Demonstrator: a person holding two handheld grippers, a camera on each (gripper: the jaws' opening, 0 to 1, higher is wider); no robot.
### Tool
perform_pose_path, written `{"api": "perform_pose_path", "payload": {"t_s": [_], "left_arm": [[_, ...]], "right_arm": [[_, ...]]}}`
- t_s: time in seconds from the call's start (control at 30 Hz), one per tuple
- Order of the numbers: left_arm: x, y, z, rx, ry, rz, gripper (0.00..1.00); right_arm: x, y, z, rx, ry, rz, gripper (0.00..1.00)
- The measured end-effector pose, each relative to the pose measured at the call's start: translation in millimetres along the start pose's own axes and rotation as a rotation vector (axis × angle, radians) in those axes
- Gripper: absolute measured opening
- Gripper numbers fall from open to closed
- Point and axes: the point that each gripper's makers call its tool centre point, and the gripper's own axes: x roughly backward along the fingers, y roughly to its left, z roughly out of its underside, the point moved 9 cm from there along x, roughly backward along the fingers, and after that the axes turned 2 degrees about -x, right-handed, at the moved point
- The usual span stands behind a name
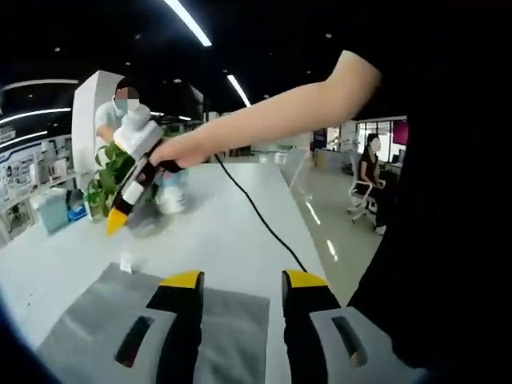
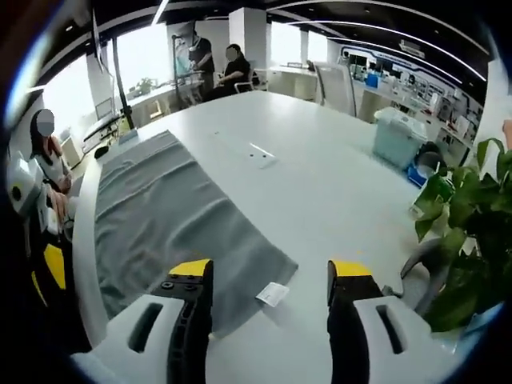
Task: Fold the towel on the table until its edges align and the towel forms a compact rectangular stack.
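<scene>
A grey towel [image 2: 172, 220] is lying spread flat and unfolded on the white table [image 2: 336, 184], reaching along the near edge. A small white tag [image 2: 273, 294] is showing at one corner. Light creases are seen running across the cloth.

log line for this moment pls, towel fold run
stage: before first fold | towel: flat, unfolded on table | left gripper: open, over towel edge | right gripper: open, above towel corner

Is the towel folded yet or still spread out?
Spread out. In the right gripper view the grey towel lies flat in a single layer on the white table, its tag at the near corner, no fold visible.
</scene>
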Motion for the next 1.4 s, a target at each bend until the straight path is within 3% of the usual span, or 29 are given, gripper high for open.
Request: {"api": "perform_pose_path", "payload": {"t_s": [0.2, 0.33, 0.47, 0.6, 0.87, 0.93, 1.03, 1.17, 1.23, 1.4], "left_arm": [[-16, -4.1, 5.4, -0.043, 0.05, 0.051, 0.29], [-24, -4.0, 12.2, -0.01, 0.068, 0.074, 0.28], [-32, -3.4, 21.7, -0.014, 0.138, 0.079, 0.26], [-39, -4.7, 28.7, 0.02, 0.162, 0.083, 0.25], [-57, -12.4, 40.2, 0.064, 0.173, 0.141, 0.21], [-62, -16.0, 44.5, 0.038, 0.182, 0.165, 0.2], [-70, -12.9, 50.1, -0.027, 0.208, 0.138, 0.18], [-80, -9.7, 55.8, -0.027, 0.209, 0.139, 0.18], [-84, -12.0, 59.5, -0.021, 0.213, 0.183, 0.17], [-93, -15.3, 66.9, -0.003, 0.235, 0.217, 0.14]], "right_arm": [[-7, -3, 0.3, -0.017, -0.005, -0.007, 0.53], [-13, -6, 5.0, -0.03, 0.0, -0.013, 0.51], [-21, -10, 14.2, -0.055, 0.006, -0.021, 0.52], [-33, -14, 25.0, -0.086, 0.027, -0.036, 0.52], [-46, -19, 31.7, -0.105, 0.037, -0.056, 0.51], [-49, -20, 32.1, -0.107, 0.044, -0.061, 0.5], [-51, -21, 31.6, -0.097, 0.039, -0.067, 0.49], [-52, -20, 31.3, -0.085, 0.043, -0.072, 0.47], [-53, -21, 31.4, -0.084, 0.044, -0.077, 0.47], [-55, -22, 32.2, -0.09, 0.034, -0.085, 0.46]]}}
